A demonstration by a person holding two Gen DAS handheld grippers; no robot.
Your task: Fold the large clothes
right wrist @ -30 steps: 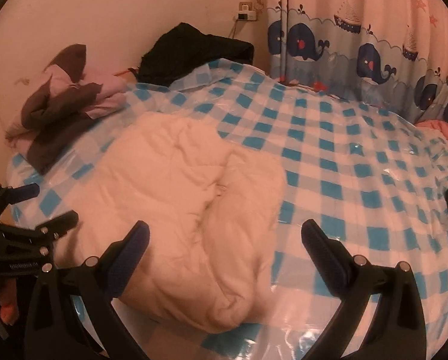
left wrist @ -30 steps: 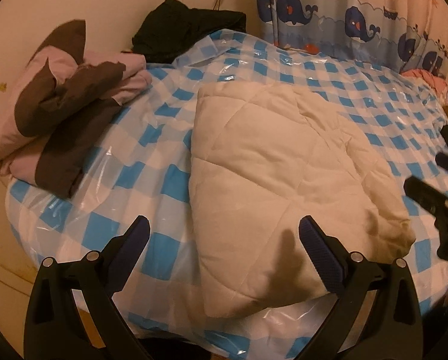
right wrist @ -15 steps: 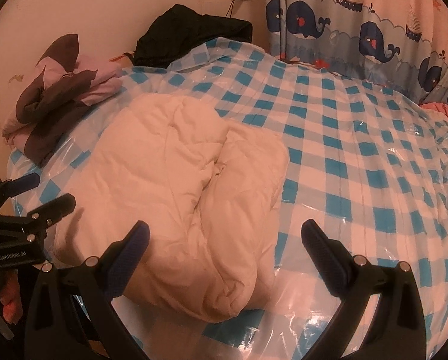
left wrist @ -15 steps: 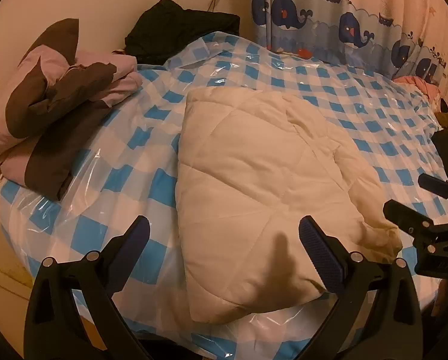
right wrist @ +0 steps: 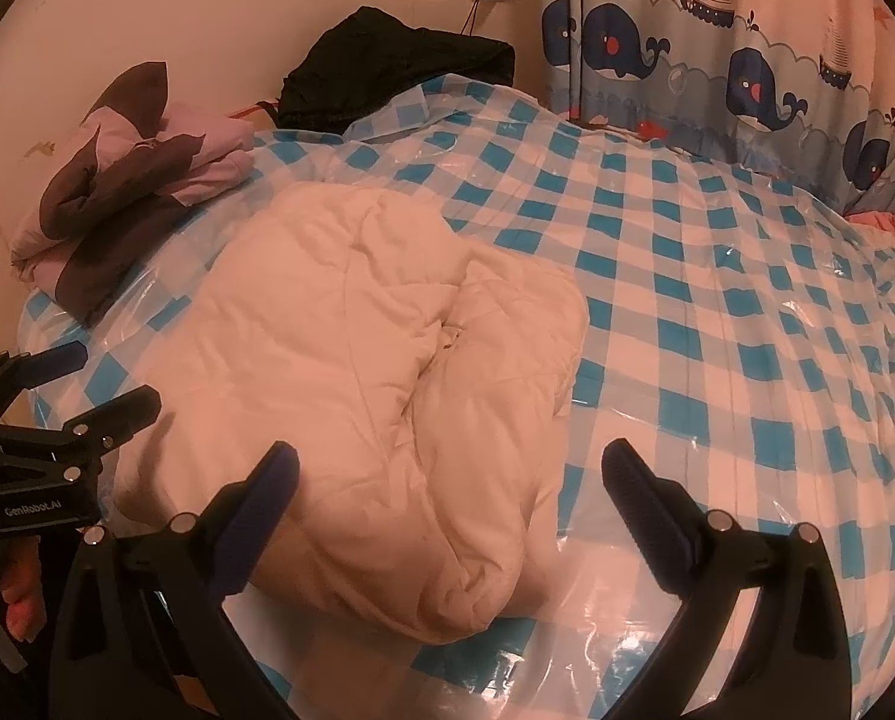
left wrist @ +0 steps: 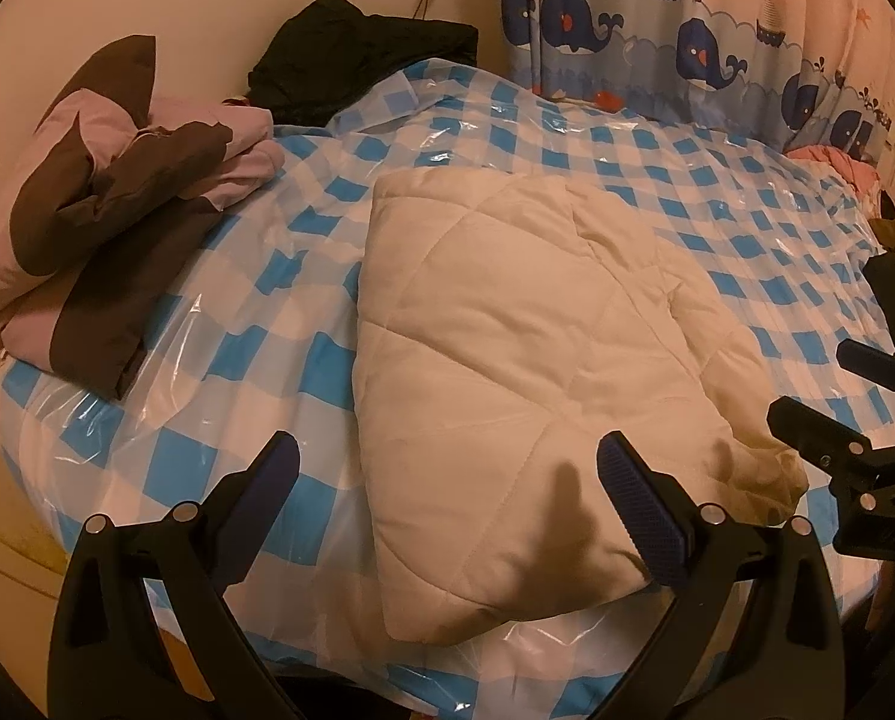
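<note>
Both grippers have drawn back a little over the last second, so more of the bed's near edge shows, while the cream quilted garment (left wrist: 507,360) lies where it lay, folded into a thick pad on the blue-and-white checked cover (left wrist: 255,360) under its clear plastic sheet; its near corner reaches the edge of the bed. From the left wrist view the left gripper (left wrist: 447,480) hangs above that near edge with its fingers spread wide and nothing between them; the right gripper (right wrist: 447,492) hovers likewise, fingers wide apart and empty, over the bulkier rolled end of the garment. Each gripper shows at the side of the other's view, apart from the cloth. A pink-and-brown folded bundle (left wrist: 105,210) sits at the far left corner; a black garment (left wrist: 357,72) lies by the wall; a whale-print curtain (left wrist: 717,42) hangs behind; something pink (left wrist: 831,159), perhaps more clothing, is barely seen at the far right.
</note>
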